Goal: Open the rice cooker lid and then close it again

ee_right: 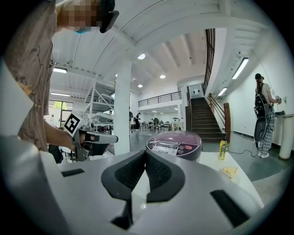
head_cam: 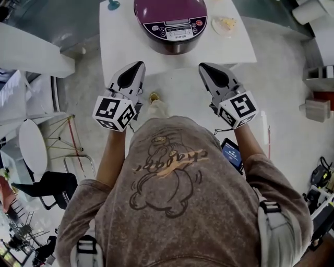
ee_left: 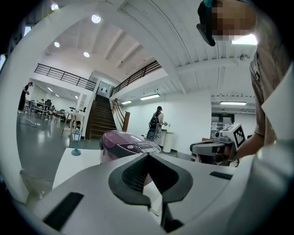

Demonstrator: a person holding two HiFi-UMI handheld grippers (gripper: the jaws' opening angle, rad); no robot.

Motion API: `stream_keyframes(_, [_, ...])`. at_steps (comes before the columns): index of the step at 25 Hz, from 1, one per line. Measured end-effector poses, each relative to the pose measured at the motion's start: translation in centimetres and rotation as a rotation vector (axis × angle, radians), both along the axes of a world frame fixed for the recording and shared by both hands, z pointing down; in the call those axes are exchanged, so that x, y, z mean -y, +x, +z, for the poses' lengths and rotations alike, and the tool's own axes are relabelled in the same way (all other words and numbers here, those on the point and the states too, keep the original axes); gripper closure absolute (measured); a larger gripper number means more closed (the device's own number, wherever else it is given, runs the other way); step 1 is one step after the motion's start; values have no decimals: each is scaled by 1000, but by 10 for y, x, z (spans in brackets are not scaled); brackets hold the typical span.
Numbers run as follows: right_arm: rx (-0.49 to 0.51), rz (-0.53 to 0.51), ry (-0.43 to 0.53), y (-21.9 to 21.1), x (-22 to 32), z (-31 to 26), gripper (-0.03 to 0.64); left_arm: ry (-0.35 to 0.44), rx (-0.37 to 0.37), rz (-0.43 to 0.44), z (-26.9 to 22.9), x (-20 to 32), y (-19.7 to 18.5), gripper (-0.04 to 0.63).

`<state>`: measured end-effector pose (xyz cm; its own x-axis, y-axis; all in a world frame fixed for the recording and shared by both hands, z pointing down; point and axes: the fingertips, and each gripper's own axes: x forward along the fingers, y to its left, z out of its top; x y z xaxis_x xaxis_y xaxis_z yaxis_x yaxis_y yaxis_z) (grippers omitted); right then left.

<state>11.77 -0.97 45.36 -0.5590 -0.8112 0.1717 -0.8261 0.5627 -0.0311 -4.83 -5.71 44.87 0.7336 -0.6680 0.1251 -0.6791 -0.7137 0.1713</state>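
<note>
A purple rice cooker point(head_cam: 170, 23) with a white control panel stands on the white table point(head_cam: 120, 47), its lid down. Both grippers hover over the table's near edge, short of the cooker and not touching it. My left gripper point(head_cam: 140, 63) is shut, its tips meeting with nothing between them. My right gripper point(head_cam: 202, 66) is also shut and empty. In the left gripper view the cooker point(ee_left: 126, 144) lies just beyond the closed left gripper point(ee_left: 148, 155). In the right gripper view the cooker point(ee_right: 174, 144) sits ahead of the closed right gripper point(ee_right: 145, 151).
A small plate with food point(head_cam: 224, 23) lies right of the cooker. A teal goblet point(head_cam: 113, 5) stands at the table's far left. A yellow bottle point(ee_right: 223, 149) is seen beyond the cooker. A black chair point(head_cam: 49, 185) and a round white table point(head_cam: 32, 146) stand at the left.
</note>
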Motion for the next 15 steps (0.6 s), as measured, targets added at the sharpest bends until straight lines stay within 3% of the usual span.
stream_keyframes(15, [41, 83, 6, 7, 6, 1, 615, 7, -43, -67, -4, -2, -15, 574])
